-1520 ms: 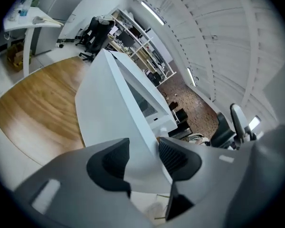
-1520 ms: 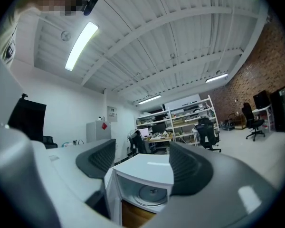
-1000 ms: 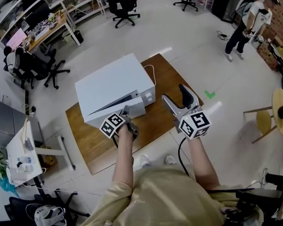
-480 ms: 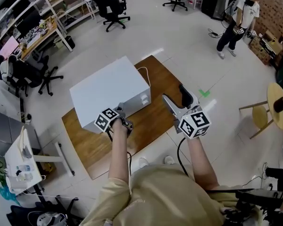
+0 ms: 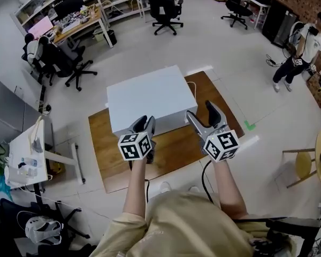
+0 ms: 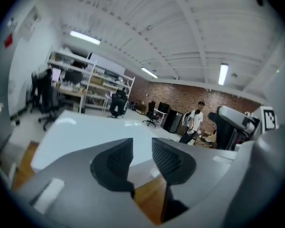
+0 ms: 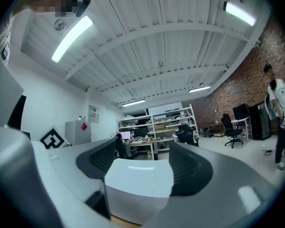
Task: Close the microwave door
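Observation:
The white microwave (image 5: 150, 98) stands on a wooden table (image 5: 171, 143) with its door shut flush against the body. My left gripper (image 5: 145, 122) hangs raised just in front of its near edge, touching nothing. Its jaws are closing, with a narrow gap and nothing between them. In the left gripper view the left gripper (image 6: 142, 144) looks over the microwave's top (image 6: 85, 132). My right gripper (image 5: 200, 111) is held to the right of the microwave, jaws apart and empty. Through the right gripper (image 7: 137, 153) the microwave (image 7: 140, 186) shows some way off.
A small white table (image 5: 27, 159) stands at the left and a wooden stool (image 5: 310, 159) at the right. Office chairs (image 5: 163, 4) and shelves line the back. A person (image 5: 302, 50) stands far right. A green tape mark (image 5: 250, 125) lies on the floor.
The microwave door was ajar a second ago and is shut now. My left gripper has come off the door, risen and rolled, its jaws narrowing. The right gripper has barely shifted.

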`<state>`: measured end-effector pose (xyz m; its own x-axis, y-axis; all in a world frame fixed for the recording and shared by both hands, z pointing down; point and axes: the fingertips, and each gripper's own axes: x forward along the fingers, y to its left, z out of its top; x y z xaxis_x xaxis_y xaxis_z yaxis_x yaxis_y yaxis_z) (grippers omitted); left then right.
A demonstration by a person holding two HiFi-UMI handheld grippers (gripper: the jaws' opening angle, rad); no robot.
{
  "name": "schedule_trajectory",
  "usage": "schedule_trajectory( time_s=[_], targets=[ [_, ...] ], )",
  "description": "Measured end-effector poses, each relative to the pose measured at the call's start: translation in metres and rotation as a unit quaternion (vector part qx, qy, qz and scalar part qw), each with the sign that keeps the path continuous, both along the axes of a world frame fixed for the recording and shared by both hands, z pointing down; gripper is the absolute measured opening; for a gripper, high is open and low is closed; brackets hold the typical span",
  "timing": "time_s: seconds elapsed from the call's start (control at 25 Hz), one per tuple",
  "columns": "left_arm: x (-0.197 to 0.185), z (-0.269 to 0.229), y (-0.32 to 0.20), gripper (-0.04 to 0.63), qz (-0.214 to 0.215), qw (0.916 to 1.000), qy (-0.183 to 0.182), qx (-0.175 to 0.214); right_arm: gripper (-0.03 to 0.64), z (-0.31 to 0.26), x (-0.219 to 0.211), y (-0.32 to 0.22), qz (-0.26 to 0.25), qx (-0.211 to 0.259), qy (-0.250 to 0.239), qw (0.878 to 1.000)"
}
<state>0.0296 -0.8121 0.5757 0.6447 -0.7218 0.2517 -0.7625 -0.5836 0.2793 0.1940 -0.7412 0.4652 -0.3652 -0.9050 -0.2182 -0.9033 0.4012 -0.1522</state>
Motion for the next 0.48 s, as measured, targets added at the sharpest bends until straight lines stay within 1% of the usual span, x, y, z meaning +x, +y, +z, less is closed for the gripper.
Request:
schedule_trajectory(
  time_s=[0.04,0.08,0.16,0.2,0.28,0.32,0.4,0.48],
  targets=[
    [-0.013,-0.02,0.004,0.122,-0.012,0.9986,-0.022,0.047,0.341,-0.003,-0.01,-0.003,-0.005,0.002,0.005,1.0],
    [-0.026,-0.037,0.008,0.147,-0.029,0.9948,-0.039,0.09,0.342,-0.005,-0.019,-0.006,-0.008,0.005,0.011,1.0],
    [-0.049,-0.059,0.016,0.212,-0.066,0.9829,-0.059,0.162,0.344,-0.004,-0.032,-0.011,-0.007,0.014,0.028,0.999],
    [-0.059,-0.065,0.02,0.263,-0.082,0.9768,-0.062,0.188,0.345,-0.003,-0.036,-0.013,-0.003,0.018,0.038,0.999],
    [-0.074,-0.073,0.028,0.348,-0.111,0.9662,-0.062,0.225,0.364,0.0,-0.042,-0.015,0.005,0.027,0.055,0.998],
    [-0.081,-0.077,0.032,0.369,-0.122,0.9615,-0.062,0.238,0.365,0.001,-0.045,-0.016,0.006,0.03,0.06,0.998],
    [-0.09,-0.084,0.038,0.383,-0.138,0.9532,-0.068,0.26,0.365,0.002,-0.051,-0.018,0.003,0.032,0.068,0.997],
    [-0.094,-0.088,0.039,0.383,-0.147,0.9478,-0.078,0.272,0.365,0.004,-0.056,-0.023,-0.001,0.029,0.077,0.997]
  ],
)
